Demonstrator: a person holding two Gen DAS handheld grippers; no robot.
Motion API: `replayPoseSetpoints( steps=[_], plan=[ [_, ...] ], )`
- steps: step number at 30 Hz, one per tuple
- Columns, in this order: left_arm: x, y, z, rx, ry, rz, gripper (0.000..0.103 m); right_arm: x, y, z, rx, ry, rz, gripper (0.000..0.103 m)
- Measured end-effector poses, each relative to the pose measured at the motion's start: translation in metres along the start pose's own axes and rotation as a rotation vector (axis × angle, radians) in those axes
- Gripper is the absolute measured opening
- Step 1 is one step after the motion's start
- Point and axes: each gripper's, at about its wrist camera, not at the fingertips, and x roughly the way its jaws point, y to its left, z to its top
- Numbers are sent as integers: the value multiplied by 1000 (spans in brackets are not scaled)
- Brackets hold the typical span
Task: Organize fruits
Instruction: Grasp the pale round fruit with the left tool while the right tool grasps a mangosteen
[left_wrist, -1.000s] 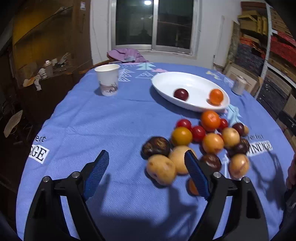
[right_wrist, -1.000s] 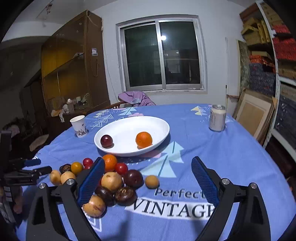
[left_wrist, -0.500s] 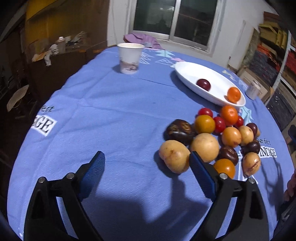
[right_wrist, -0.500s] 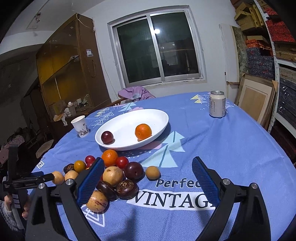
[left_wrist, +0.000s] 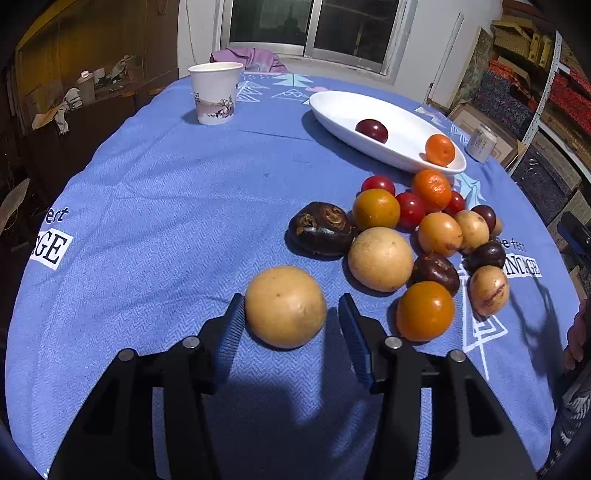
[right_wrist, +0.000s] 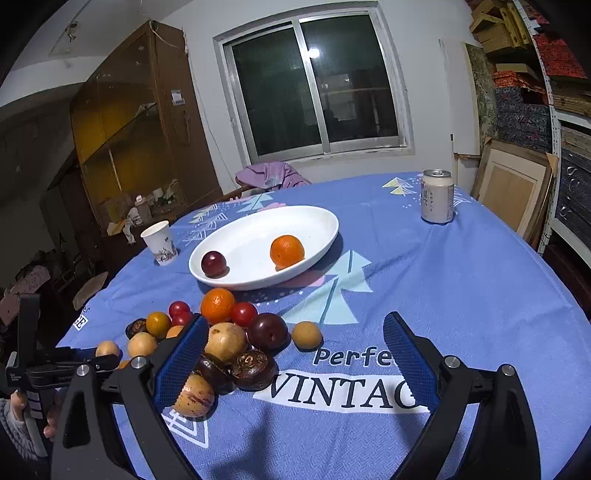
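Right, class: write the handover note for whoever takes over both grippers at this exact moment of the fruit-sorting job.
Left gripper: jaws closing around the tan round fruit on the blue tablecloth; the left pad looks about at it, the right shows a gap, so no firm grip yet.
Right gripper: open, empty, above the cloth beside the fruit pile.
Done: a dark red plum and an orange lie in the white dish.
Left: finish this grasp, carry the fruit to the dish, then clear the pile.
Paper cup and can stand apart; leave them.
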Motion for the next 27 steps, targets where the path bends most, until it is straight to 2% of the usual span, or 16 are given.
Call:
replayPoseSetpoints(
  steps=[5,7,9,15,20,27],
  plan=[
    [5,-3,3,13,13,-8,50,10,4,-5,-26,47,-24,96],
    [4,1,3,-7,10,-6,44,19,5,-8,-39,93,-35,96],
    [4,6,3,-29,5,-20,42,28,9,-13,-59,137,-43,96],
    [-1,7,2,-34,-14,-30,42,42,21,-21,-122,200,-54,84],
    [-1,8,2,-44,-14,-33,42,49,20,-25,-106,258,-12,58],
    [0,7,1,-44,-8,-37,42,67,42,-32,-199,352,30,54]
  ],
)
